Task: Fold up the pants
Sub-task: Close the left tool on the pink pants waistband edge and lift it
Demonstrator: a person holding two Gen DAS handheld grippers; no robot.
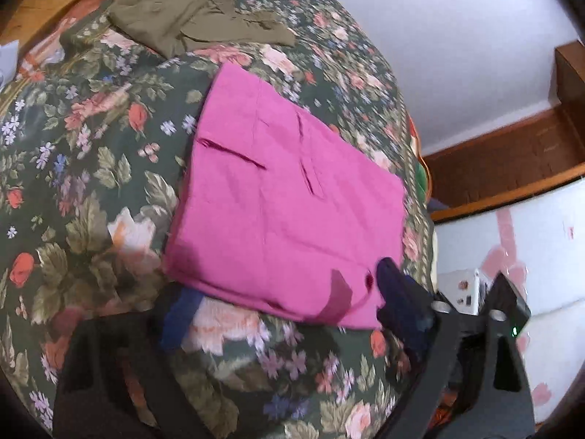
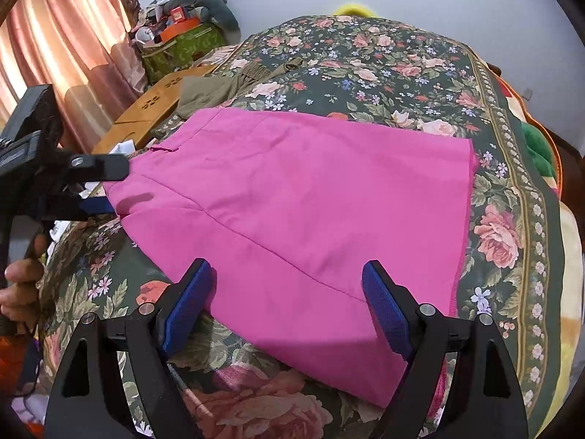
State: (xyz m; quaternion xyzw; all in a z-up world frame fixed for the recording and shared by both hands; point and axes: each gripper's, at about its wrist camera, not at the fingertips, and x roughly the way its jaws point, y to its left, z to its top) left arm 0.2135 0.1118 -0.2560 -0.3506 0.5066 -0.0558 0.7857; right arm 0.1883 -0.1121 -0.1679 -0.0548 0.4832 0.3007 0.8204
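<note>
Two wrist views show us a bed covered by a dark green floral quilt [image 2: 384, 69], with the pink pants [image 2: 292, 197] lying folded flat in its middle. Through the right wrist camera we see our right gripper [image 2: 289, 303] hovering at the near edge of the pants, its blue-padded fingers [image 2: 186, 303] spread wide apart and holding nothing. At the left of that view our left gripper [image 2: 109, 186] reaches toward the left corner of the pants; one black finger sits above the cloth edge and one blue pad below it, but we cannot tell whether they grip the fabric. Through the left wrist camera, blurred by motion, the left gripper's fingers look spread, the right one [image 1: 398, 292] at the near right corner of the pants and the left one [image 1: 181, 314] just off their near left edge.

An olive green garment [image 1: 190, 18] lies crumpled on the far side of the quilt, well apart from the pants. Far left in the right view, a green patterned box [image 2: 182, 47] holds a heap of clutter, including an orange item and grey fabric.
</note>
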